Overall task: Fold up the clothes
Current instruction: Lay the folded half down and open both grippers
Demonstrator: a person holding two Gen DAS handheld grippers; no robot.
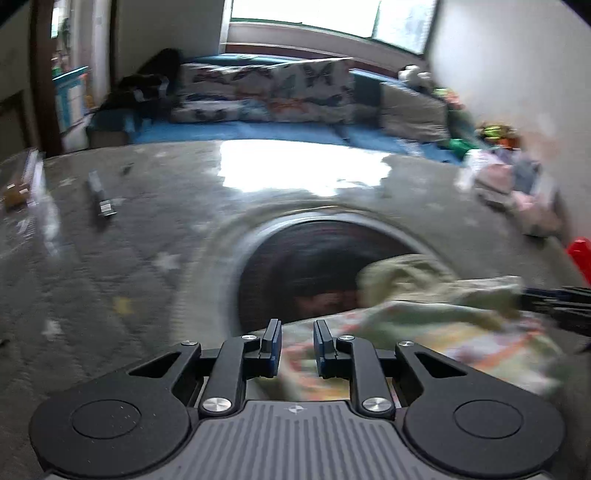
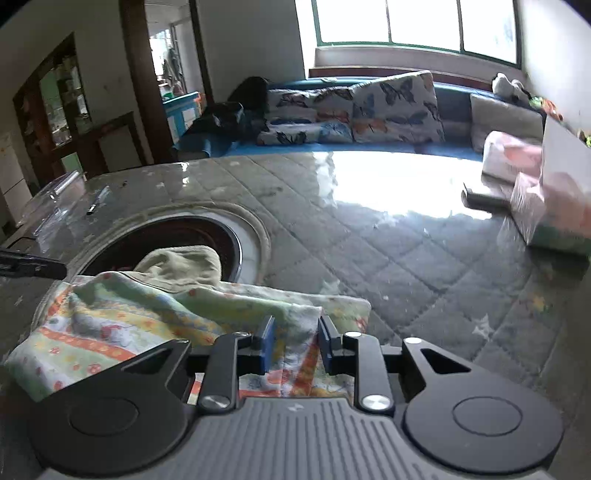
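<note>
Garment (image 2: 155,321): light, soft, limp printed cloth, rumpled on tabletop (image 2: 369,236) beside round opening. Take by hem corners. Left claw (image 1: 297,345), right claw (image 2: 293,345): slightly apart, gripping nothing.

You are working in a home living room: a blue sofa (image 2: 369,146) with butterfly-print cushions (image 2: 395,109) runs under a wide window (image 2: 413,22), and a glass-topped table (image 2: 369,236) over quilted cloth stands before it.
</note>
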